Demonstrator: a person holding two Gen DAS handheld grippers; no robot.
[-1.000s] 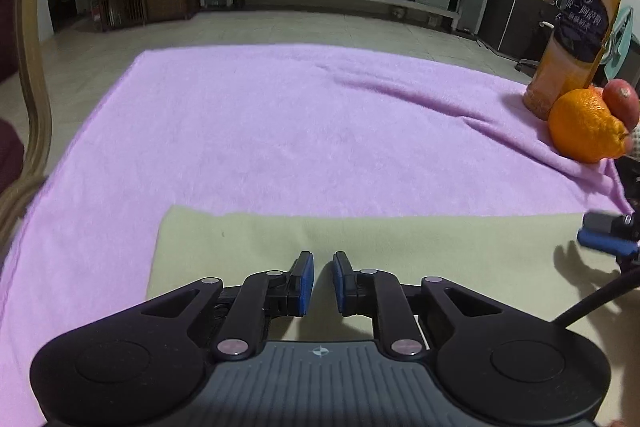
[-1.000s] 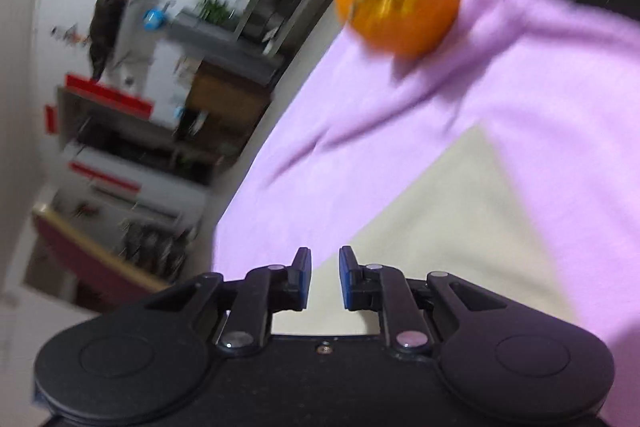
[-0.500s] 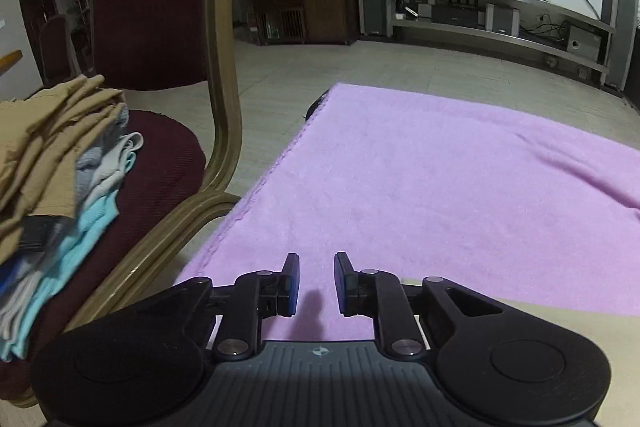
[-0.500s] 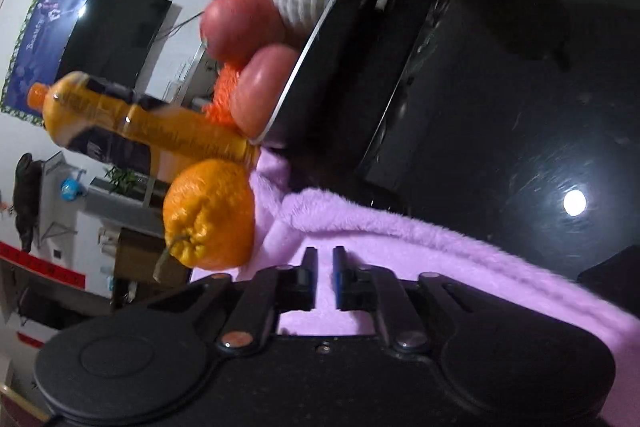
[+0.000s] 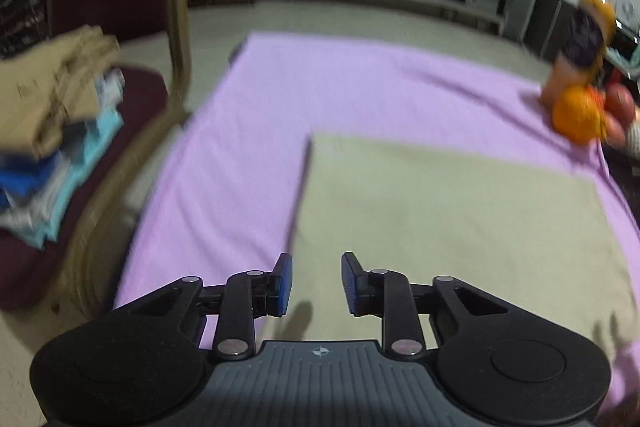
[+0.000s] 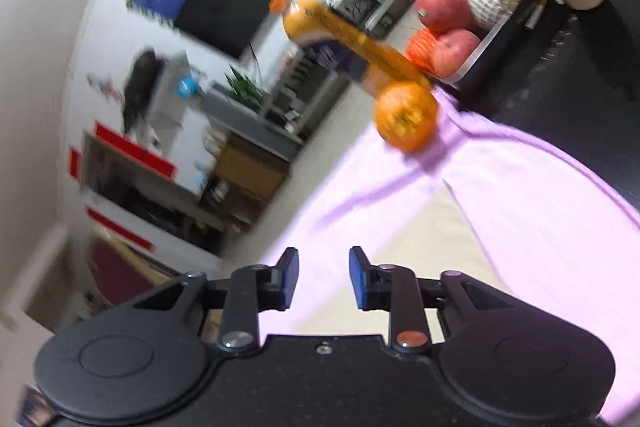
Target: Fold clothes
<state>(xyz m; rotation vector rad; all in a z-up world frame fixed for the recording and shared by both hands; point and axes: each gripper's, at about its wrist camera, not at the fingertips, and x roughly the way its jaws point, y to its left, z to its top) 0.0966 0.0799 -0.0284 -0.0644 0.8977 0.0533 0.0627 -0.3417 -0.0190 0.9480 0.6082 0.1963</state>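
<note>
A folded beige garment [image 5: 452, 223] lies flat on the purple blanket [image 5: 260, 131]. My left gripper [image 5: 316, 285] hovers open above the garment's near left edge, with nothing between its fingers. In the right wrist view the same beige garment [image 6: 424, 239] shows as a narrow strip on the purple blanket [image 6: 532, 211]. My right gripper [image 6: 323, 279] is open and empty, tilted, above the blanket. A stack of folded clothes [image 5: 52, 131] in beige, blue and light blue rests on a dark red chair [image 5: 136, 95] at the left.
An orange [image 5: 576, 113], red apples and a juice bottle [image 5: 588, 39] stand at the blanket's far right corner. The right wrist view shows the orange [image 6: 406, 117], the bottle [image 6: 348, 43], a fruit tray [image 6: 476, 19] and a black tabletop [image 6: 580, 75].
Both grippers have opened wider. The left view swung right from the chair back toward the beige garment. The right view swung away from the black tabletop toward the blanket and room.
</note>
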